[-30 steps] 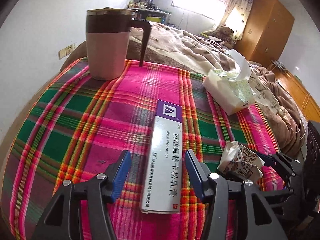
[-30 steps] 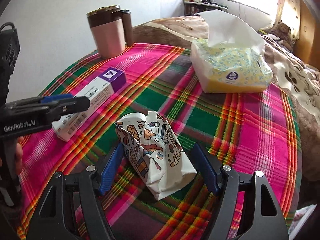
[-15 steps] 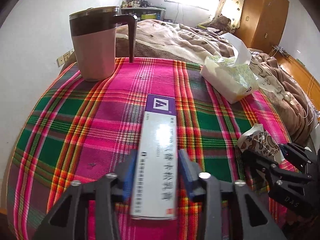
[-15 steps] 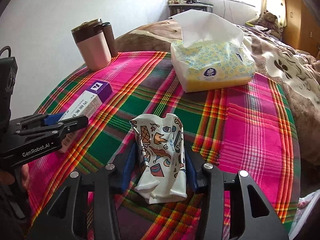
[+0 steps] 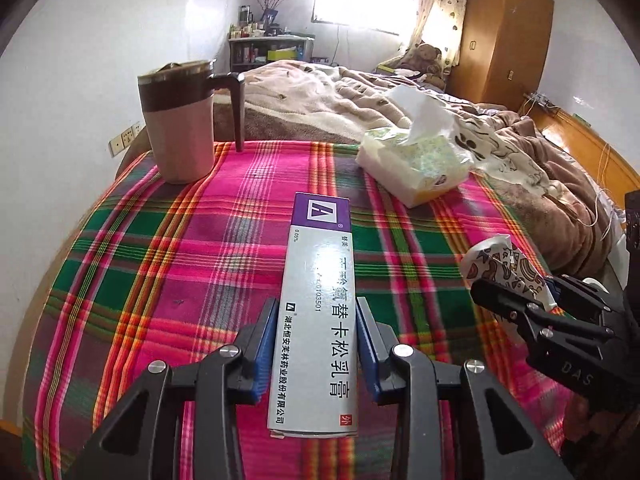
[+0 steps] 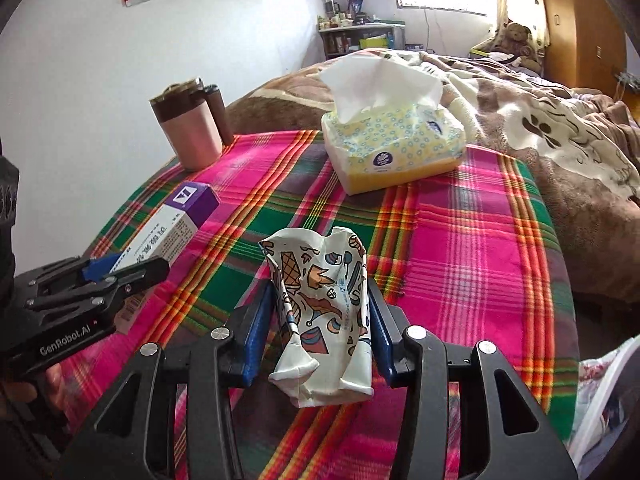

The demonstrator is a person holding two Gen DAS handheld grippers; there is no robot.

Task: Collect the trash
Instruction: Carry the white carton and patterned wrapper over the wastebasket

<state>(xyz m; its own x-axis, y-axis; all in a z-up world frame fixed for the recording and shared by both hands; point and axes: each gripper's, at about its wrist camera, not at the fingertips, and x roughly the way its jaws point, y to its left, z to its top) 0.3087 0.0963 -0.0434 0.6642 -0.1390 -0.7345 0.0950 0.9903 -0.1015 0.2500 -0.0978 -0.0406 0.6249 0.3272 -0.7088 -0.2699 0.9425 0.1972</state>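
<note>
1. Left gripper (image 5: 317, 344): blue-padded fingers (image 5: 267, 344) clamped on both long sides of the ointment box (image 5: 318, 312); box points lengthwise away from the camera, purple end far, over the plaid bench (image 5: 120, 280).
2. Right gripper (image 6: 320, 328): fingers (image 6: 256, 336) pinching the crumpled paper cup (image 6: 320, 312) from both sides; cup squashed, cartoon ice-cream print, open end away from the camera.
3. Whether box or cup is lifted clear of the cloth: cannot tell from either view.
4. Landmark = tissue pack (image 6: 394, 148), yellow-white, one tissue standing out of the top, at the far edge of the bench against the bed (image 5: 360, 92).
5. Paper cup: near side of the tissue pack, well apart from it.
6. Ointment box: near-left of the tissue pack in the right wrist view, left of the cup, not touching it.
7. Pink travel mug (image 5: 178, 120), dark lid and handle, upright: left of the tissue pack at the far-left bench edge, well apart from the box.
8. In the left wrist view, right gripper (image 5: 532, 312) sits right of the box, cup in its fingers.
</note>
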